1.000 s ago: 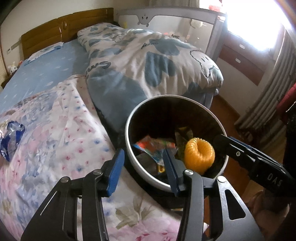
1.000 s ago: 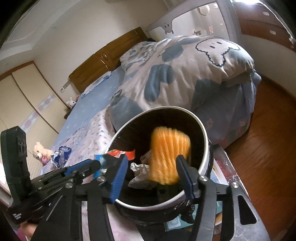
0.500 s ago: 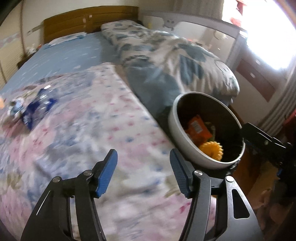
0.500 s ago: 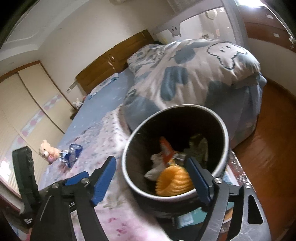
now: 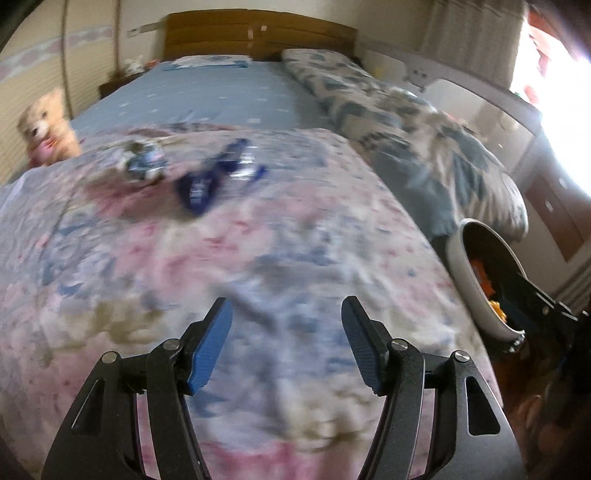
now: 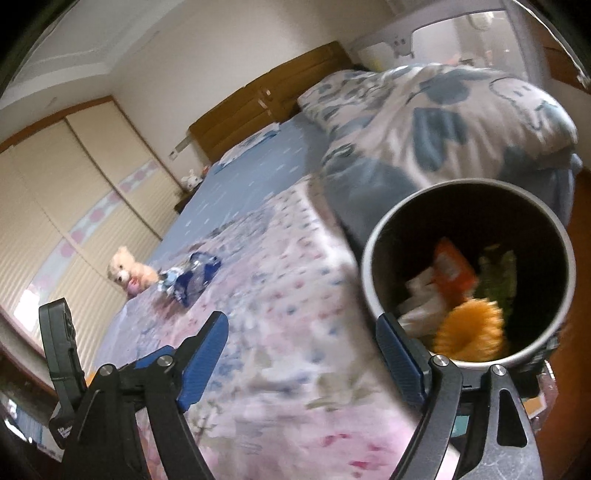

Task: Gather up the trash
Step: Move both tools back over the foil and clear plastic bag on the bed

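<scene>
- Trash, a crumpled dark-blue plastic wrapper (image 5: 207, 181), lying loose on the pink-and-blue floral bedspread (image 5: 258, 258), far ahead of both tools; blurred in both views.
- Second small crumpled blue-and-white scrap (image 5: 144, 162) just beside that wrapper, on its left in the left wrist view; touching or apart cannot be told through the blur.
- Round grey waste bin with a black inside (image 6: 373, 266) standing beside the bed's right edge, holding an orange ribbed ring-shaped piece (image 6: 469, 332), an orange packet (image 6: 452, 267), white crumpled bits and something green.
- Left gripper (image 5: 286, 345) hovering over the bedspread, blue-padded fingers spread wide, nothing between them.
- Right gripper (image 6: 306, 363) near the bin, fingers spread wide and empty; right-hand fingertip overlapping the bin's rim in the right wrist view.
- Tan teddy bear (image 6: 127, 273) sitting at the bed's far left edge, close to the two scraps.
- Rumpled duvet with blue-grey cartoon prints (image 6: 443, 122) heaped along the bed's right side, behind the bin.
- Brown wooden headboard (image 5: 258, 35) at the far end.
</scene>
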Motion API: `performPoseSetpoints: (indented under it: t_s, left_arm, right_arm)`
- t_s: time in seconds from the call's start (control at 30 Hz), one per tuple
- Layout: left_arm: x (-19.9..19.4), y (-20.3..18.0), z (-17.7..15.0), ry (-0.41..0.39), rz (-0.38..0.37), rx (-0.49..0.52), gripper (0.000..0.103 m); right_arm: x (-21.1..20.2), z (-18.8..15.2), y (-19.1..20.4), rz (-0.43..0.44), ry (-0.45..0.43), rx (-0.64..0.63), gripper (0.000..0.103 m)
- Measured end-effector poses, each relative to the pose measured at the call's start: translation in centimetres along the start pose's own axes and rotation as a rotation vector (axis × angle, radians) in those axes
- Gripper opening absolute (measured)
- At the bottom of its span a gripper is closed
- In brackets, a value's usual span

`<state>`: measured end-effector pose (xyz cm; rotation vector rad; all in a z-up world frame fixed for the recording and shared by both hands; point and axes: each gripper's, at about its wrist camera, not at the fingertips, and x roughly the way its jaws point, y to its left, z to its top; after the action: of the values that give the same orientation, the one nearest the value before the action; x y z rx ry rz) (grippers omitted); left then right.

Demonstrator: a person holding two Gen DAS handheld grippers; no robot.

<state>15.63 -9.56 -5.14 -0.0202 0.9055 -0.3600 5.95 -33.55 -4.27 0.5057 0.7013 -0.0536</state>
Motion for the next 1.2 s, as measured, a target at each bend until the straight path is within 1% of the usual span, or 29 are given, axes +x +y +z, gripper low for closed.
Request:
performPoseSetpoints:
  t_s: [0.07,0.13,0.3,0.37,0.47,0.67,0.9,0.97,1.1,1.2]
  left_arm:
    - [-0.1,1.4,0.0,-0.002,0.017,-0.02,0.063]
    - [-0.3,3.0,0.1,-0.005,0.037,-0.042,0.063]
    - [-0.3,6.5,0.0,-0.002,0.071,-0.096,0.063]
    - [-0.4,7.4,-0.1,-0.002,0.082,-0.108,0.064]
    - [-0.4,8.9,0.0,0.0,0.097,-0.127,0.065]
    - [-0.1,11.6,0.6,-0.002,0.127,-0.166,0.07]
    - [1.1,14.4,2.6,-0.005,0.156,-0.187,0.075]
    - [1.6,15.1,3.3,-0.002,0.156,-0.191,0.075]
    - [3.1,16.0,5.1,-0.002,0.161,-0.191,0.076]
    - [4.4,16.4,6.7,0.001,0.161,-0.184,0.076]
  right_arm:
    - [0.8,-0.3,0.9,0.014,0.011,-0.005,0.084]
    - [1.8,-0.6,1.9,0.029,0.023,-0.009,0.09]
    - [4.2,-1.3,4.2,0.055,0.062,-0.033,0.09]
    - [5.3,-1.4,5.2,0.064,0.078,-0.045,0.09]
    - [6.7,-1.4,6.3,0.084,0.1,-0.043,0.095]
    - [9.4,-1.1,9.3,0.101,0.118,-0.082,0.098]
    - [13.3,-0.5,12.5,0.126,0.155,-0.108,0.099]
    - [14.3,-0.2,12.8,0.136,0.167,-0.097,0.099]
    - [16.0,0.4,13.8,0.11,0.175,-0.109,0.099]
    - [17.6,1.2,14.0,0.127,0.186,-0.084,0.099]
